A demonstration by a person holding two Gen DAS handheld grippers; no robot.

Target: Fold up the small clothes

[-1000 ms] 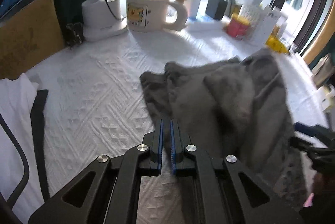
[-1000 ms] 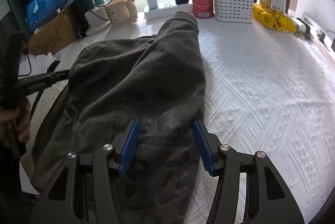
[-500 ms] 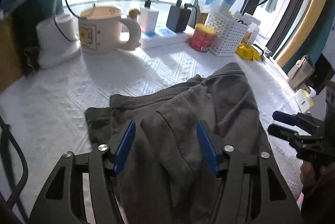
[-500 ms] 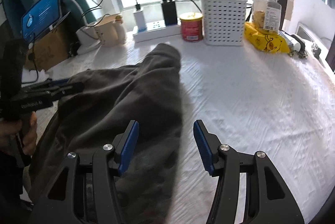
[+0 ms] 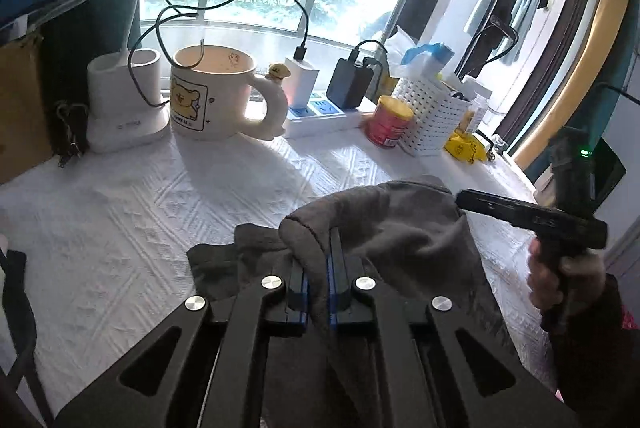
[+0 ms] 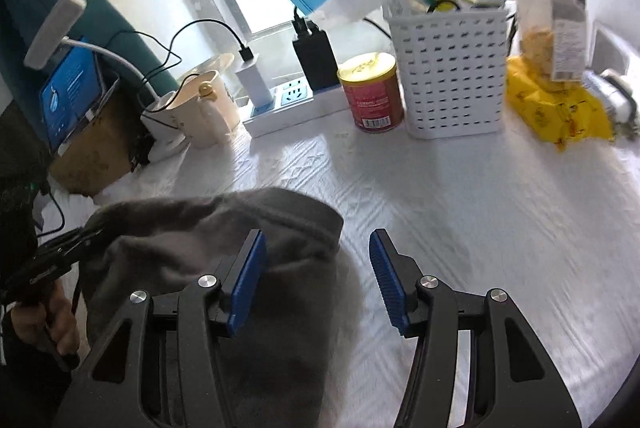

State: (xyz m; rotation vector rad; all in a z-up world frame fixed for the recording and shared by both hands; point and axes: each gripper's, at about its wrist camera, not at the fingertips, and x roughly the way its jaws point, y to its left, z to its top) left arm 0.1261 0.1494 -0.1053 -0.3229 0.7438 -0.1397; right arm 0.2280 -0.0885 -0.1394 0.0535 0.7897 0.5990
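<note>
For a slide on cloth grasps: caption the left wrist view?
Left hand-held gripper shut on a fold of grey garment over the white tablecloth.

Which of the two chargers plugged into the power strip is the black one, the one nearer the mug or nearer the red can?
The black charger is nearer the red can; the white charger stands beside the mug.

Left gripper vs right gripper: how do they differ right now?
The left gripper is shut, the right gripper stands open. The left gripper pinches a fold of the grey garment between its pads; the right gripper holds nothing, with bare white tablecloth showing between its fingers and the garment only behind its left finger. Both share black frames and blue pads, and both point down toward the table.
</note>
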